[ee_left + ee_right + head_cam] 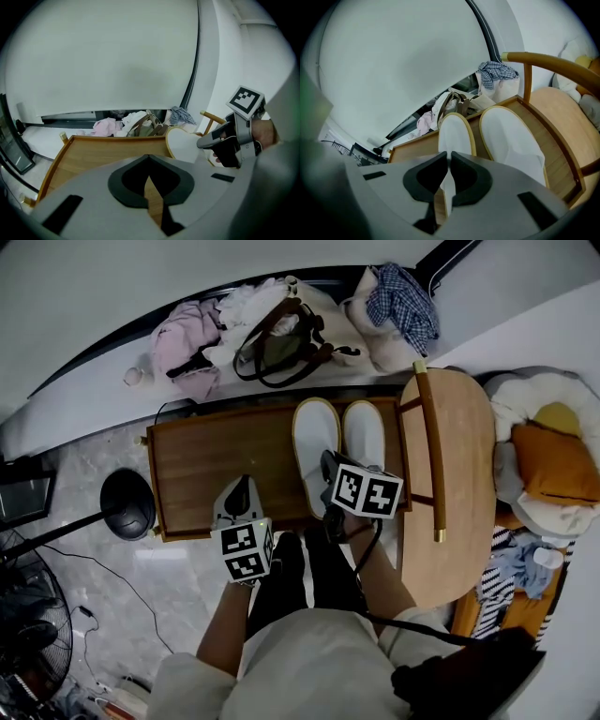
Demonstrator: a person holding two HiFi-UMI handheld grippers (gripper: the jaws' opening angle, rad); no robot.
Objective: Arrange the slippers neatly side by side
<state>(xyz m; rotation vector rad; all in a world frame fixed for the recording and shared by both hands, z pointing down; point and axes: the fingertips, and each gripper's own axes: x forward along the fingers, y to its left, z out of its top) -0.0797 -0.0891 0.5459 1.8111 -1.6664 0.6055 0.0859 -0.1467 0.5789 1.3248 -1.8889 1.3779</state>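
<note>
Grey stone floor is under my feet, and on it stands the low wooden bench. Its raised rim should stop the slippers from sliding off.

Nearest to me, my left claw hangs over the bare wood with its jaws closed together and nothing between them. I judge that it waits because only one slipper needs a correction.

My right claw is pinched on the near end of the left slipper, with a thin white fold of it between the pads. I think I hold it by the edge so that I can steer the whole slipper without crushing it.

Just beside it lies the right slipper, at the right end of the bench. The two lie close together and look almost parallel, so the task seems nearly done.

Beyond the bench, bags and clothes are heaped along the wall.
</note>
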